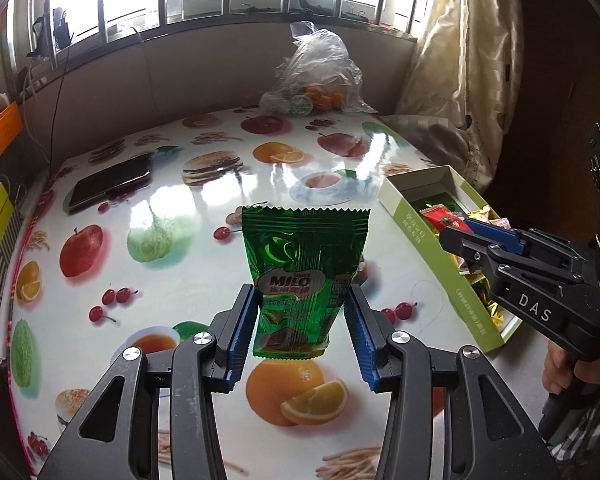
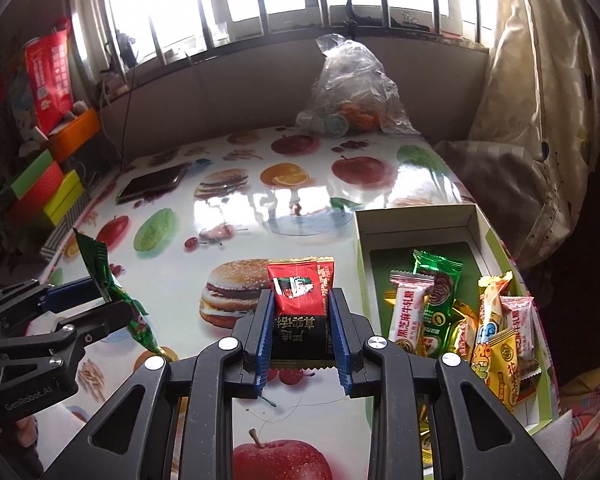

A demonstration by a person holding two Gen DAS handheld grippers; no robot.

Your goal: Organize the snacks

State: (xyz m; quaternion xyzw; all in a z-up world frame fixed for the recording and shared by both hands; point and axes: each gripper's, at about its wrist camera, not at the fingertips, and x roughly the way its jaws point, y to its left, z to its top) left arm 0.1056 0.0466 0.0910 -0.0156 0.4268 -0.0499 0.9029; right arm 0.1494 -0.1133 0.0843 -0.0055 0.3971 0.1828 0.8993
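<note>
- Clamped between my left gripper's [image 1: 302, 336] blue pads, the green Milo sachet [image 1: 302, 276] stands upright above the fruit-print table [image 1: 172, 208]; the grip is only on its lower half, so I judge the slick foil could slide out if I tilt.
- Right gripper [image 2: 302, 340] is clenched on a red-and-black snack packet [image 2: 302, 304], likewise held by its lower end, off the table.
- Beside it, the green-sided box [image 2: 416, 220] already holds a crowd of packets [image 2: 500, 340] at its near end; dropping mine there may pile them over the rim.
- With both tools close together, I risk knocking one against the other on the way to the box.
- Farther off, the phone [image 1: 110, 186] and plastic bag [image 1: 320, 76] lie well clear.
</note>
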